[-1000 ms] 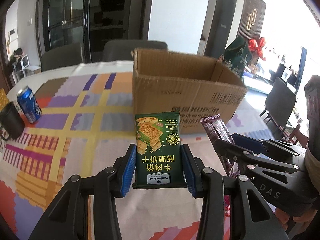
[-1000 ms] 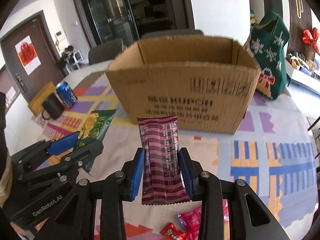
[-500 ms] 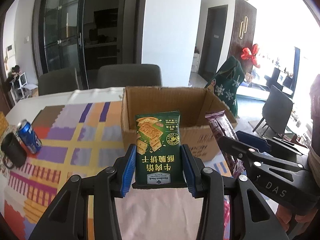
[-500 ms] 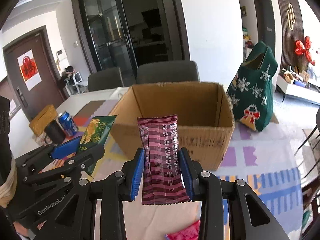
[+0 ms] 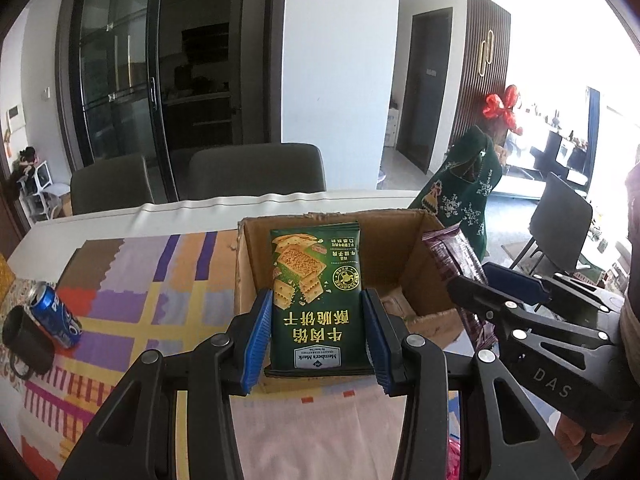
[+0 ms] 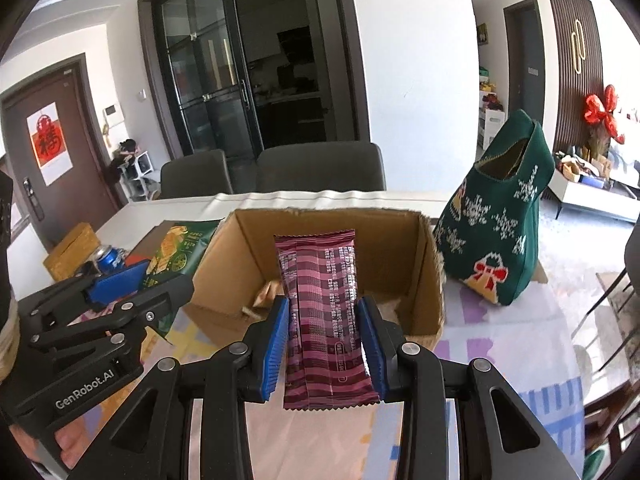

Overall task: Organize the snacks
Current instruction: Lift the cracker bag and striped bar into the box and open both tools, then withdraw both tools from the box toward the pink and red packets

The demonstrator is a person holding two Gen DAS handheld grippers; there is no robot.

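Green foil marks the cracker packet (image 5: pixel 316 300), which the left gripper (image 5: pixel 316 336) pinches by its two sides, blue pads pressed on it. A second ago this packet stood in front of the closed wall of the cardboard box (image 5: pixel 416 256); now the open inside of the box shows behind it, at 12 o'clock. So I judge both hands have risen above the rim and the drop is close. The maroon striped wrapper (image 6: pixel 324 316) is clamped the same way in the right gripper (image 6: pixel 324 344), also before the box mouth, where some pale snacks already lie. Both tools tilt downward, side by side. A blue can (image 5: pixel 54 316) and a dark mug (image 5: pixel 24 344) stay at 9 o'clock, a green knitted stocking (image 6: pixel 500 228) at 2 o'clock.
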